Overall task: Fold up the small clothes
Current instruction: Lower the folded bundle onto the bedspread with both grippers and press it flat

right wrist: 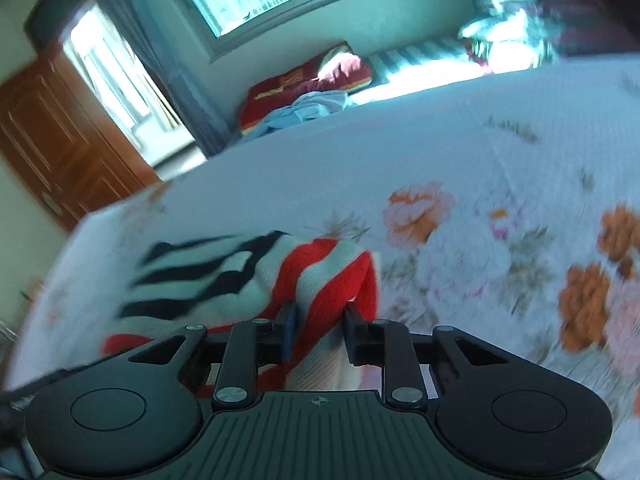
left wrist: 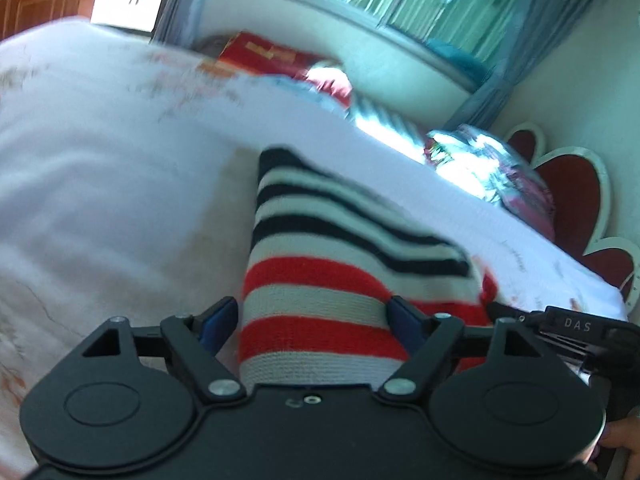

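A small knit sweater (left wrist: 320, 232) with navy, white and red stripes lies on the floral bedsheet (left wrist: 100, 200). My left gripper (left wrist: 312, 316) straddles its red-and-white end, jaws wide. The left pad (left wrist: 220, 320) stands just clear of the cloth, while the right pad (left wrist: 404, 320) rests at its edge. In the right wrist view the same sweater (right wrist: 208, 276) stretches off to the left. My right gripper (right wrist: 320, 328) has a bunched red-and-white fold pinched between its narrow jaws. The scene is blurred.
The bedsheet (right wrist: 500, 152) spreads wide around the sweater. At the far side lie a red pillow (right wrist: 304, 76), light-blue clothes (right wrist: 308, 106) and a shiny bundle (left wrist: 480, 160). A red petal-shaped headboard (left wrist: 572, 200) rises at the right; a wooden door (right wrist: 52, 140) stands left.
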`<state>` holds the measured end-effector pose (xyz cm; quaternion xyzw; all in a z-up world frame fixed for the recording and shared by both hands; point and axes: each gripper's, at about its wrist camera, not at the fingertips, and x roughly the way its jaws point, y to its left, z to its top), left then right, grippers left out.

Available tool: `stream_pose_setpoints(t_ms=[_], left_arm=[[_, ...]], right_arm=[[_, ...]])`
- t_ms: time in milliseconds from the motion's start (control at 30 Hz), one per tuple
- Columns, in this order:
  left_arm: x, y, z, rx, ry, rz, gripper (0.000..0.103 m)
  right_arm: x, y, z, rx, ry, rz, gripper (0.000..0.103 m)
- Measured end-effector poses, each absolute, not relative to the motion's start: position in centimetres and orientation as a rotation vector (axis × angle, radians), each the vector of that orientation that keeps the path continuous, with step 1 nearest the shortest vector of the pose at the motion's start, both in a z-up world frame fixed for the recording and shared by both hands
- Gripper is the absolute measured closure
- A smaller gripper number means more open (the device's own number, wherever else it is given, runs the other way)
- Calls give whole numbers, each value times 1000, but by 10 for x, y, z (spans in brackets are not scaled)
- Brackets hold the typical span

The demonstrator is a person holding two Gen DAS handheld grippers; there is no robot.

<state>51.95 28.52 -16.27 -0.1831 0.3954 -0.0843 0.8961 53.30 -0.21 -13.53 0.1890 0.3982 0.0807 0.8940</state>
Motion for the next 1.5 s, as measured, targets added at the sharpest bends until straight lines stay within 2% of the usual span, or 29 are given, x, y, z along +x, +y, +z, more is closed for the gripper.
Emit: stream_pose_setpoints(t_ms=[100,267,567,733,800,933,1100,1233,1333,1400,1467,1500], left_arm=[[516,286,-164,-392,816,-165,18],[500,283,-142,-321,789,-166,22],[452,284,-134,-284,817,-163,21],[441,282,-147,-285,848,-162,19],[440,284,-147,-305,856,-158,18],[427,285,-136,-270,840,-176,22],[408,289,-145,-265,859,-178,21],[407,289,-159,-263,881,-175,18],[407,287,-155,-239,879,-172,17],[407,286,-152,-215,878,-167,13],[407,285,-151,-205,894,-152,3],[407,284,-151,-200,902,-144,2]], right_arm=[[537,-1,-148,387,856,154,79],[514,-7,-126,388,796,168,78],[442,15,-92,360,748,282,78],[428,28,-118,245,807,185,78],[432,21,-131,299,840,174,78],[417,17,-117,320,797,168,78],[386,23,-117,277,800,185,78],[381,23,-148,299,880,156,78],[376,21,-149,355,888,139,78],[371,25,-145,335,880,134,78],[369,30,-150,314,896,127,78],[369,31,-151,320,895,118,78]])
